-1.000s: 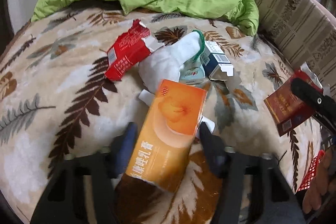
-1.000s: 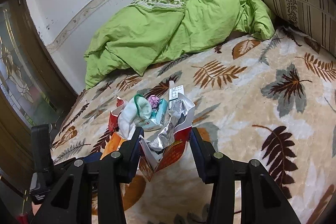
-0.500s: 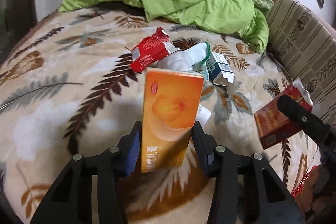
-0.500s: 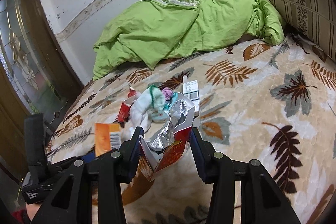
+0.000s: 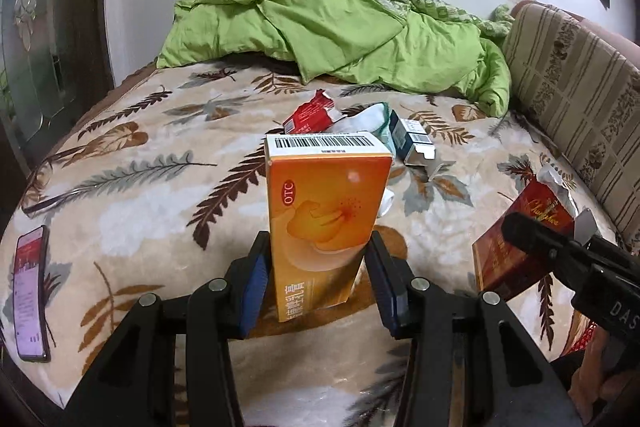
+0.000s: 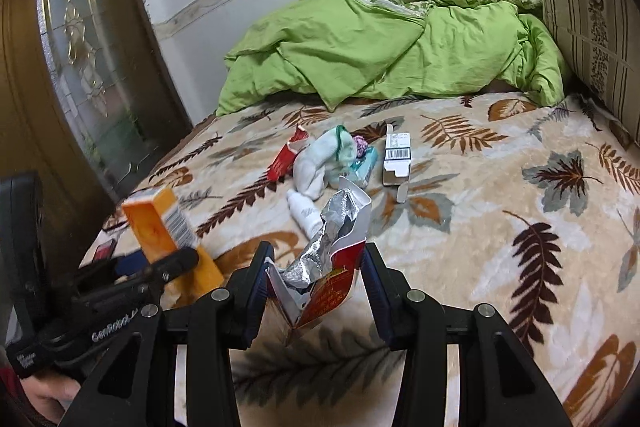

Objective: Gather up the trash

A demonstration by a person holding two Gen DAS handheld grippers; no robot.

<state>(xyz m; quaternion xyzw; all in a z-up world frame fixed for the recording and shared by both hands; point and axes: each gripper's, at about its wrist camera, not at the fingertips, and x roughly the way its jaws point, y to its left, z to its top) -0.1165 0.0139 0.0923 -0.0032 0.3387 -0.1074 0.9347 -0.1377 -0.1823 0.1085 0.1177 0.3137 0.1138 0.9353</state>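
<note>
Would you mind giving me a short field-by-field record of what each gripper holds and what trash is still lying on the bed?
left gripper: shut on orange box, held upright, barcode end up
right gripper: shut on torn red pack, foil lining sticking out
still on bed: red wrapper, white sock, small white bottle, open blue-and-white box, teal packet
also on bed: phone at the near left edge, green quilt at the far end
surface: leaf-print blanket

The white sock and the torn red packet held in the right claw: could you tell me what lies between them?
A small white bottle lies on the blanket, seen in the right wrist view.
</note>
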